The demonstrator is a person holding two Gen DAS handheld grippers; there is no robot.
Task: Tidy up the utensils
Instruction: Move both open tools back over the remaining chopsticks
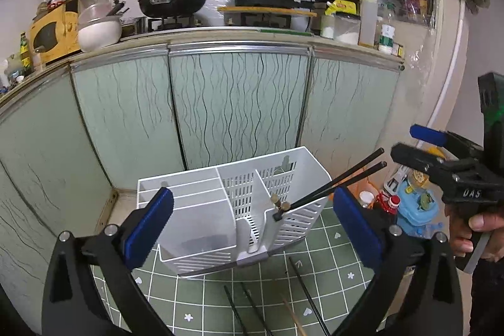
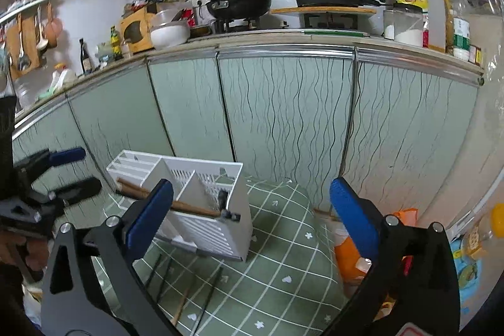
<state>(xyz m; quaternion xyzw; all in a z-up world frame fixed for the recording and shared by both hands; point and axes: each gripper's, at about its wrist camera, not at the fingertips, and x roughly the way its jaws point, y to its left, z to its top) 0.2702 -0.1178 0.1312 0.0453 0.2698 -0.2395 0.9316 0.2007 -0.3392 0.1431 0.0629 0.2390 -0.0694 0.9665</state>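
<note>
A white utensil holder (image 1: 233,210) with several compartments stands on the green checked mat (image 1: 327,266); it also shows in the right wrist view (image 2: 201,210). A pair of black chopsticks (image 1: 337,181) leans out of its right compartment. Wooden chopsticks (image 2: 176,203) lie across it in the right wrist view. Loose black chopsticks (image 1: 249,307) and a wooden one (image 1: 293,317) lie on the mat in front. My left gripper (image 1: 252,229) is open, straddling the holder. My right gripper (image 2: 252,216) is open and empty, just right of the holder; it also shows in the left wrist view (image 1: 409,144).
Green cabinet doors (image 1: 239,103) stand behind the holder. Bottles and a blue toy (image 1: 415,207) sit at the right of the mat. An orange object (image 2: 349,257) lies by the right finger. The counter above holds pans and jars.
</note>
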